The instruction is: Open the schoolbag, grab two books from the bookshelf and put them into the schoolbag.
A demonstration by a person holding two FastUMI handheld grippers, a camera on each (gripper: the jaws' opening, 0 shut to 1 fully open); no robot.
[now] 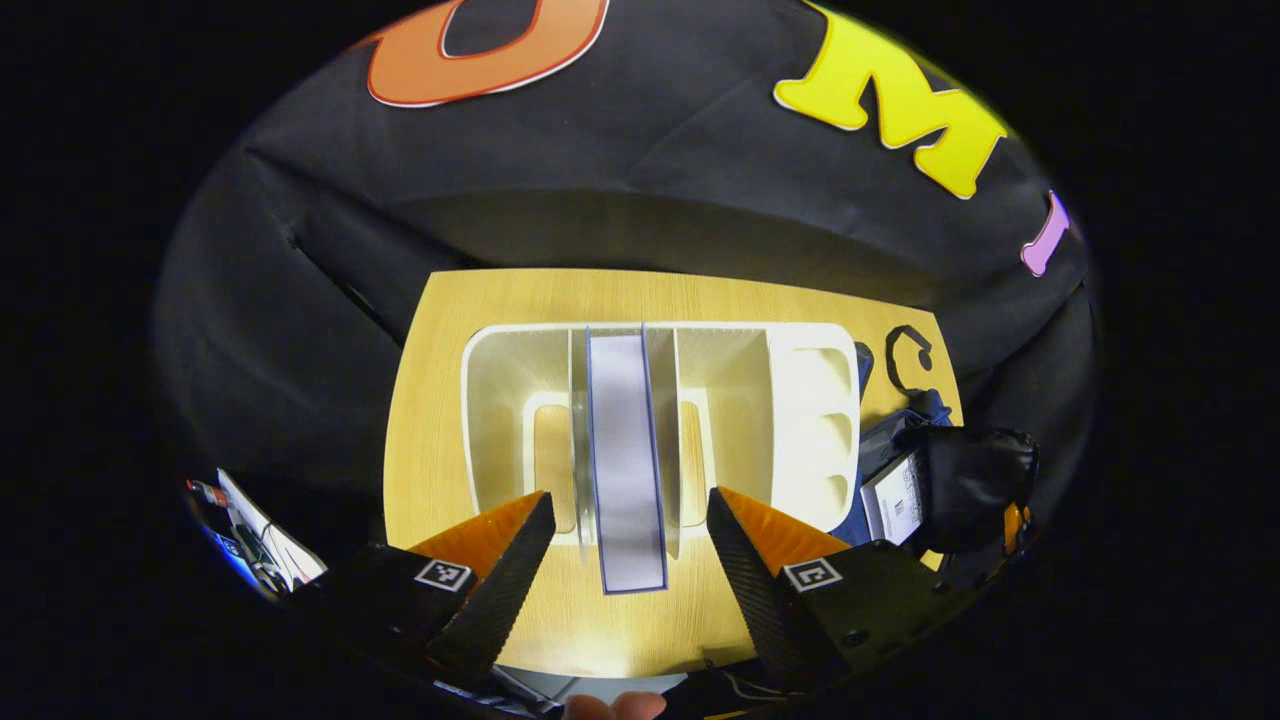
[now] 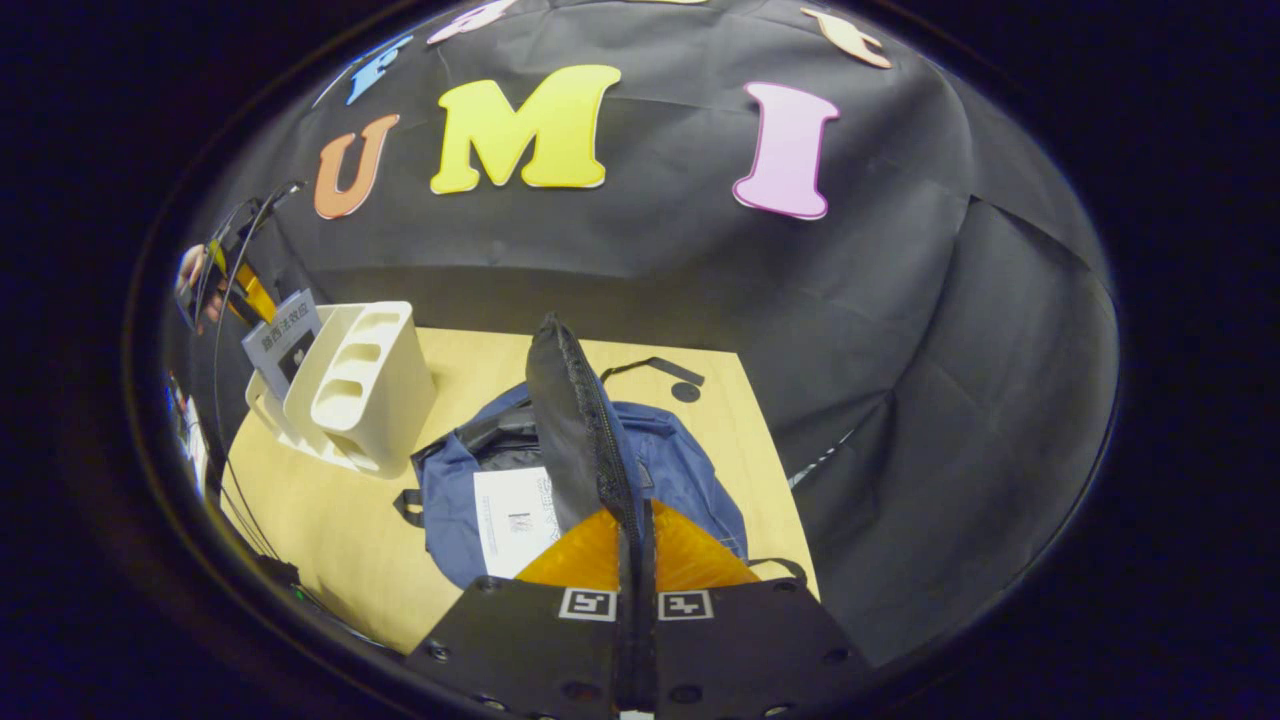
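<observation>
A white bookshelf (image 1: 810, 420) stands on the wooden table (image 1: 430, 400). In its middle slot a blue-edged book (image 1: 625, 460) stands upright. My left gripper (image 1: 630, 498) is open, one finger on each side of that book, apart from it. To the right lies the blue schoolbag (image 1: 880, 440). In the right gripper view, my right gripper (image 2: 637, 530) is shut on the bag's black flap (image 2: 570, 430) and holds it up. The schoolbag (image 2: 690, 470) is open, with a white-covered book (image 2: 512, 515) inside. The bookshelf (image 2: 365, 390) stands to its left, with the book (image 2: 285, 340) in it.
A black strap (image 1: 905, 355) of the bag lies on the table behind it. Cables and small items (image 1: 255, 530) sit off the table's left edge. A person's hand (image 2: 192, 275) shows above the shelf. The black booth wall stands close behind the table.
</observation>
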